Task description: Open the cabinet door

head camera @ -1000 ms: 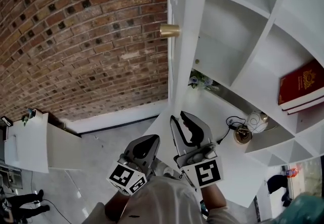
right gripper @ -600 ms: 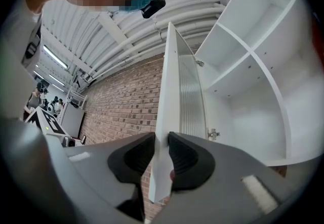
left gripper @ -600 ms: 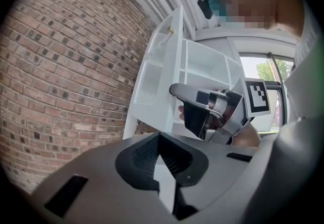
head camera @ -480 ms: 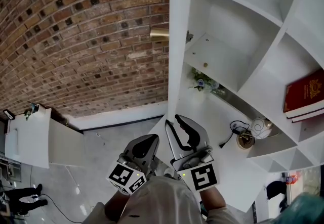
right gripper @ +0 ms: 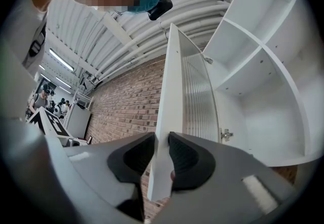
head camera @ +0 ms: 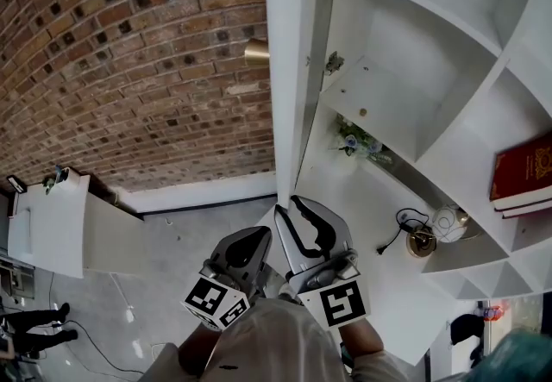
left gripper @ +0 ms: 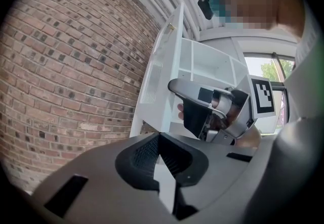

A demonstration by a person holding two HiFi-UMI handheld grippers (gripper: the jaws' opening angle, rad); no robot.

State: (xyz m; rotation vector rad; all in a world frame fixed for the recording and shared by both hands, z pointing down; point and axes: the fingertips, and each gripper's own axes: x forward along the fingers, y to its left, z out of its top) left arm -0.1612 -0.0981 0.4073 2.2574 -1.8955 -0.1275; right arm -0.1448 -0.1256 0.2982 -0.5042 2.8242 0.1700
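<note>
Where the scene runs out to the left of both tongs, a brick wall rises, and the left tongs hang before it with jaws clenched together on nothing. Just to their right sit the right tongs, grasping the cabinet door: in the right gripper view its near edge stands between the two pads, which press on it from either side. From that grip the door runs straight ahead of the right tongs, seen edge-on and swung out from the cabinet. A brass knob sticks out of its left face, far ahead of the tongs on the wall side; its right face is ribbed, and a metal hinge shows just to its right, about as far ahead as the knob. Right of the right tongs the cabinet's white compartments lie in view: a sprig of flowers ahead and just right, a round brass thing with a dark cable further right, and a red book furthest right
</note>
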